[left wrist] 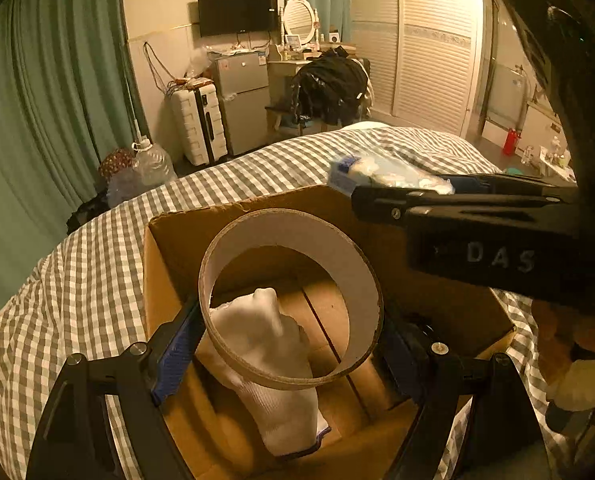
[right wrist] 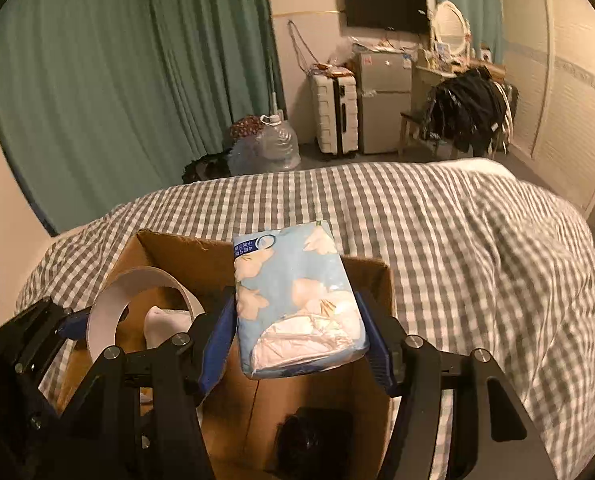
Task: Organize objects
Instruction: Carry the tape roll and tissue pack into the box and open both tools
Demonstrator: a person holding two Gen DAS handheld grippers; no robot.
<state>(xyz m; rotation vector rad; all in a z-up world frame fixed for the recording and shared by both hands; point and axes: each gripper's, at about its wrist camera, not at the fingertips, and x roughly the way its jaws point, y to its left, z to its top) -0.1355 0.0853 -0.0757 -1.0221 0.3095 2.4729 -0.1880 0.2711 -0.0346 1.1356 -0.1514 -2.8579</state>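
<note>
An open cardboard box (left wrist: 169, 264) sits on the checked bed; it also shows in the right wrist view (right wrist: 177, 252). My left gripper (left wrist: 291, 344) is shut on a wide cardboard ring (left wrist: 361, 280) and holds it over the box; the ring also shows in the right wrist view (right wrist: 101, 320). A white sock (left wrist: 273, 368) lies in the box, also seen in the right wrist view (right wrist: 161, 320). My right gripper (right wrist: 297, 336) is shut on a blue tissue pack (right wrist: 293, 292) above the box. The pack (left wrist: 381, 172) shows in the left wrist view. A dark object (right wrist: 313, 436) lies in the box.
The grey checked bedspread (right wrist: 457, 240) spreads to the right and behind the box. Beyond the bed are green curtains (right wrist: 117, 60), a water jug (right wrist: 277, 144), a white suitcase (right wrist: 337, 108), a small fridge (right wrist: 385, 100) and a chair with dark clothes (right wrist: 465, 108).
</note>
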